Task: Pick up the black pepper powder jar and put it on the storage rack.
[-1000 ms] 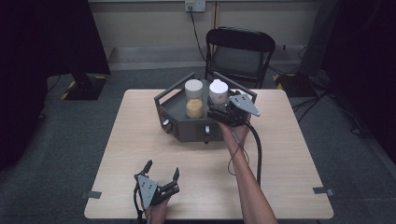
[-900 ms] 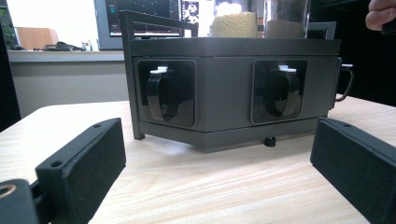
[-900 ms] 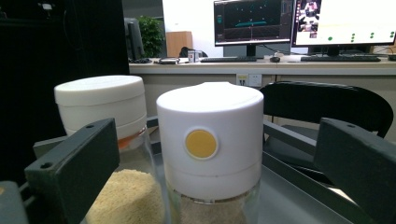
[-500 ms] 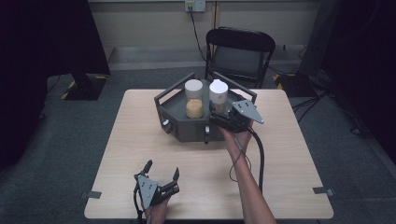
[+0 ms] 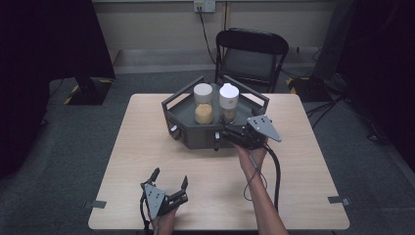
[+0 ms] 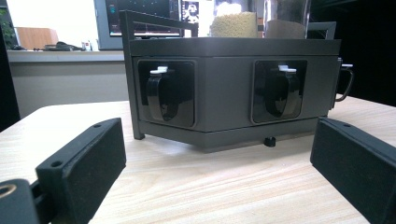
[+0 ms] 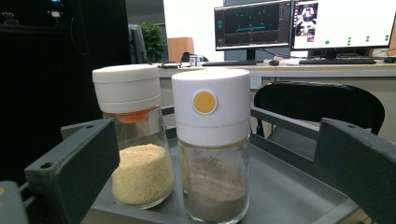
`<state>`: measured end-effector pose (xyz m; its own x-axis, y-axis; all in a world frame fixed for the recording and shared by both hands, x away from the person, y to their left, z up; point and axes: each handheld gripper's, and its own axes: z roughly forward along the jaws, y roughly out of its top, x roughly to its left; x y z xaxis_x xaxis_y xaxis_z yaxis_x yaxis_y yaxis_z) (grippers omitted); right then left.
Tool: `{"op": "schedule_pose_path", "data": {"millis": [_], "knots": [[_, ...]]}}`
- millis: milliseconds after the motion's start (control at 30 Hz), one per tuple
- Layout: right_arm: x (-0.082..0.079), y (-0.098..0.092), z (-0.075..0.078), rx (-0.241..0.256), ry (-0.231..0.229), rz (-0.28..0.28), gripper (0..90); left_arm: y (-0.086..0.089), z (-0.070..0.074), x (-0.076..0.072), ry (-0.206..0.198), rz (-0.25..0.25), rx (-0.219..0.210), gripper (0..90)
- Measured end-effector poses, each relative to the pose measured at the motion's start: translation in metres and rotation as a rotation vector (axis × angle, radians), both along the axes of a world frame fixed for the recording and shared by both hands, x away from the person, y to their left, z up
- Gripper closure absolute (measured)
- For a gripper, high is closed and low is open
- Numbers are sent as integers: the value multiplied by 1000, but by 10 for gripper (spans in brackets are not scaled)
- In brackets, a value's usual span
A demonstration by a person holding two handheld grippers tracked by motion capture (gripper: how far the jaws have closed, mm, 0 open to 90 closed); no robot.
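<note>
A dark grey tray [image 5: 188,133] stands mid-table with two white-capped glass jars in it. One jar holds yellow grains [image 5: 203,104] [image 7: 138,158]; the other holds brown powder [image 5: 228,102] [image 7: 214,154] and has a yellow dot on its cap. My right gripper [image 5: 226,135] [image 7: 212,156] is open at the tray's front right rim, level with the jars, and the brown jar is in line between its jaws but farther off. My left gripper [image 5: 170,176] [image 6: 219,158] rests open low near the table's front edge, facing the tray's front wall [image 6: 224,88].
The tray's front wall carries two black latches with white tabs [image 6: 164,91] [image 6: 279,88]. A black chair [image 5: 252,54] stands behind the light wood table [image 5: 303,161]. The right gripper's cable [image 5: 277,171] loops over the table by the forearm.
My right gripper has drawn back toward the person, from over the tray to its front right rim. The left gripper has stayed put.
</note>
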<state>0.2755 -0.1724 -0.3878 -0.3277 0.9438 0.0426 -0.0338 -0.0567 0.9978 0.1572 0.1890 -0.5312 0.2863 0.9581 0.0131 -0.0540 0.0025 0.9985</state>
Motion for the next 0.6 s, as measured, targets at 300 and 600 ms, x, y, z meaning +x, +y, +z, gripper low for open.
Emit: {"op": "schedule_pose_path", "data": {"millis": [300,600], "knots": [[-18,-8,-8,28,-7,0,0,0,0,0,0,0,0,28],[-37,-11,-11,26,23,-29,0,0,0,0,0,0,0,28]]}}
